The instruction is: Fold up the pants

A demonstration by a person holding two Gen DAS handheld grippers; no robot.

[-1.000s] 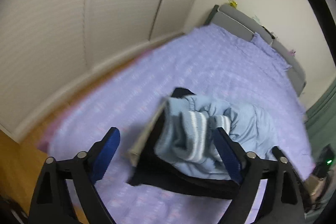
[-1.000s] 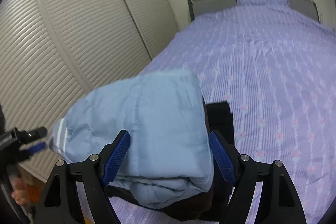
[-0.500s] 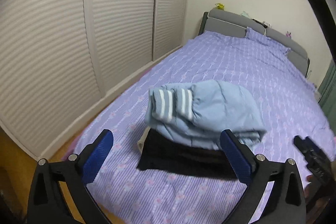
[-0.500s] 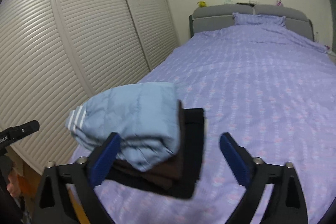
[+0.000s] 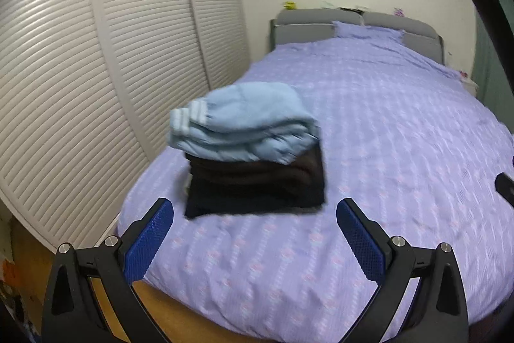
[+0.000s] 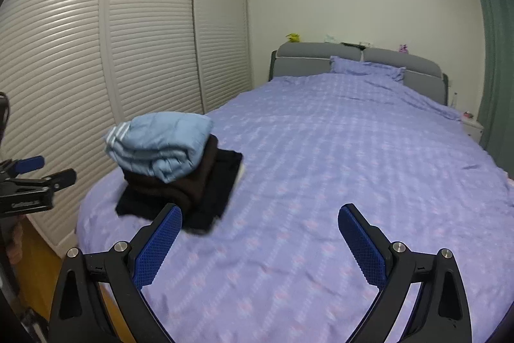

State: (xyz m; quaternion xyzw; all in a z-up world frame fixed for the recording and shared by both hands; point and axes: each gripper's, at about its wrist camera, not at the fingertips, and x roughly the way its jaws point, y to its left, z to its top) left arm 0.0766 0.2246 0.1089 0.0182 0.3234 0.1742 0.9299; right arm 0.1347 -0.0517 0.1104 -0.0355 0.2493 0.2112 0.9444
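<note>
Left claw point(image 5: 253, 225): jaws spread wide, nothing between the blue pads point(image 5: 147, 241). It hangs over the near end of the bed point(image 5: 401, 124), short of the clothes.

Right claw point(image 6: 259, 230): also released, pads point(image 6: 363, 246) far apart, gripping nothing. Held above the bedspread, to the right of the stack.

Pants point(image 5: 244, 124): light blue, padded, folded into a thick bundle with white-striped cuffs showing at its left end. They sit on top of a stack point(image 5: 257, 182) of folded dark clothes, brown layer over black. The stack rests on the purple bedspread near the bed's left edge, towards the foot end, on the side of the louvred wardrobe doors point(image 5: 96, 69). Neither claw touches pants or stack.

In the right wrist view the left claw appears at the far left edge, beside the bed, apart from the stack. The left wrist view is slightly blurred.

Pillow point(image 6: 366, 68) lies against the grey headboard point(image 6: 318, 60) at the far end.
</note>
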